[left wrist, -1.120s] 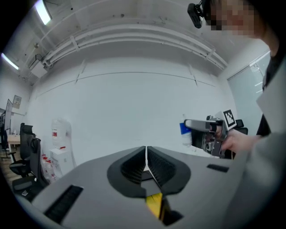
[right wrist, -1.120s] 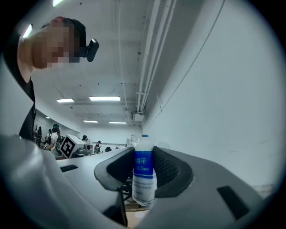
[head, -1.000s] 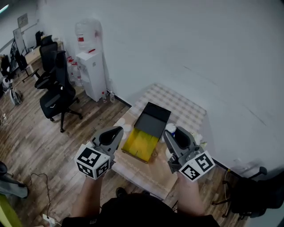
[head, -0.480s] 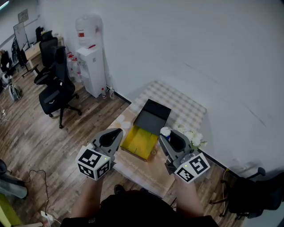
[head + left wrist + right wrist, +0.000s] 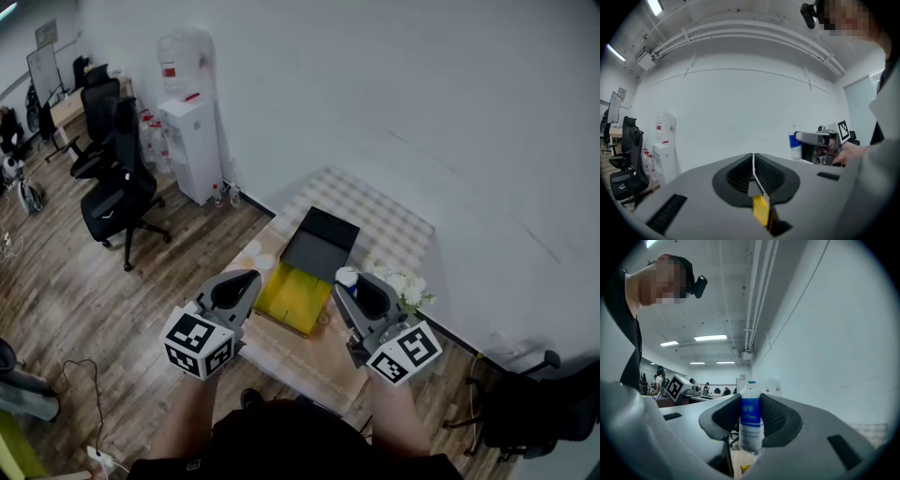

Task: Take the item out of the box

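The open box [image 5: 296, 300] lies on the table, with a yellow inside and its black lid [image 5: 321, 244] folded back. My right gripper [image 5: 349, 281] hangs above the box's right edge, shut on a white bottle with a blue label [image 5: 347, 277]. In the right gripper view the bottle [image 5: 751, 420] stands upright, pinched between both pads. That same bottle [image 5: 795, 146] and right gripper [image 5: 820, 139] show in the left gripper view. My left gripper [image 5: 246, 279] hovers left of the box, its jaws shut in a thin line [image 5: 753, 164] with nothing between them.
White flowers [image 5: 405, 287] sit at the table's right edge beside the box. A checked cloth [image 5: 380, 223] covers the far end of the table. A water dispenser [image 5: 192, 150] and office chairs [image 5: 117, 192] stand on the wooden floor to the left.
My right gripper, with the bottle in it, has drifted a little to the left and toward me. The left gripper has barely moved.
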Demonstrator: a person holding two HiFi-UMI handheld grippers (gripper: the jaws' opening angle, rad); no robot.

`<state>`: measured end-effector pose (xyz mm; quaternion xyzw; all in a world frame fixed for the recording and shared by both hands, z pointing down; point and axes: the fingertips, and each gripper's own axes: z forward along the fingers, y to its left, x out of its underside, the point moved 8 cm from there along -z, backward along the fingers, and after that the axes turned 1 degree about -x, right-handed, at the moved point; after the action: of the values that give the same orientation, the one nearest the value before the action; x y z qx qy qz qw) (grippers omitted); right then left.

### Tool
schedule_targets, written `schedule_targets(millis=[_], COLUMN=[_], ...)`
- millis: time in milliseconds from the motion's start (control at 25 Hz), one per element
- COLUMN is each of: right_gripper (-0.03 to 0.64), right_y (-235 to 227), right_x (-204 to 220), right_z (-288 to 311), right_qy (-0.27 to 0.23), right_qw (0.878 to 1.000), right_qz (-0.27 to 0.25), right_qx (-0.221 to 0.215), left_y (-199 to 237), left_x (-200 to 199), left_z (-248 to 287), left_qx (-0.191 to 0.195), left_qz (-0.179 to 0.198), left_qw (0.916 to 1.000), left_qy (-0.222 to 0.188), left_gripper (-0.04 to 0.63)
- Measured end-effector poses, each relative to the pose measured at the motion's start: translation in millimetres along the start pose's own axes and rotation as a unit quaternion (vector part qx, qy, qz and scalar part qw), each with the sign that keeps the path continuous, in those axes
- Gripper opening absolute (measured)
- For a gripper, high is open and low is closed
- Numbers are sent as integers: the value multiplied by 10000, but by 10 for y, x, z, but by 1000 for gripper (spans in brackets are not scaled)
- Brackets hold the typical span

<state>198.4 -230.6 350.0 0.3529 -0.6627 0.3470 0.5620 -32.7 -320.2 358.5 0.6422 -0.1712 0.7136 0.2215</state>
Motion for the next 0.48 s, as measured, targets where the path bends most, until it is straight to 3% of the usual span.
schedule_targets(millis=[480], right_gripper=[135], right_y=[23], right_x=[26], right_z=[-34], right_qy=[52], right_qw=[10000], right_qz=[71], right_qx=[-15], left_y=[-46], left_x=[22], left_z=[9], left_qx=[76], left_qz=[-54], left_qw=[9999], left_qy=[49], left_gripper=[21])
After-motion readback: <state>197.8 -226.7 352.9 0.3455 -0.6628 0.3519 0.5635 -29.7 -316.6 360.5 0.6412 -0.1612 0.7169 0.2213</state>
